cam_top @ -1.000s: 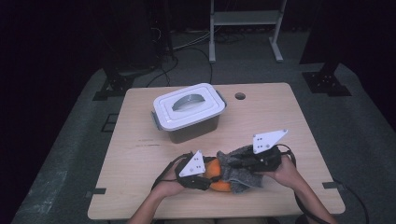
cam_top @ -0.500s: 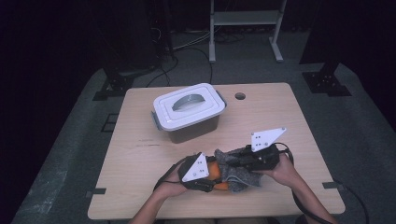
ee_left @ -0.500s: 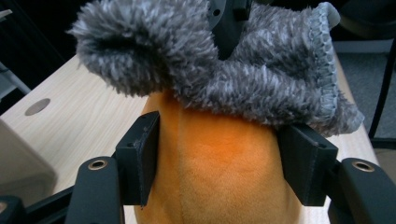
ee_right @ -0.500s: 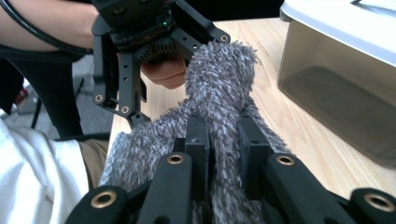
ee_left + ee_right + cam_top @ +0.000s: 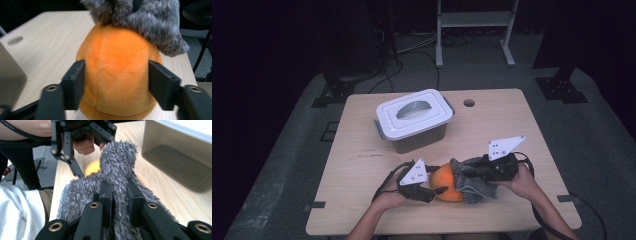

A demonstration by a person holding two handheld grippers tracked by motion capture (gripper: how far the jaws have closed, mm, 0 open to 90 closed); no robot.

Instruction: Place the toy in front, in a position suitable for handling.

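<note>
Two things are in play near the table's front edge: an orange plush ball [image 5: 117,75] and the grey fur cloth [image 5: 117,170] draped on its far side. The left gripper [image 5: 116,82] has its jaws pressed on the ball's flanks, pinning it to the table [image 5: 362,170]. The right gripper [image 5: 119,202] has its jaws pinched tight on a fold of fur. To do this well, I'd say hold the ball steady and pull the fur slowly, watching that it doesn't drag the ball toward the lidded box [image 5: 414,117] behind.
</note>
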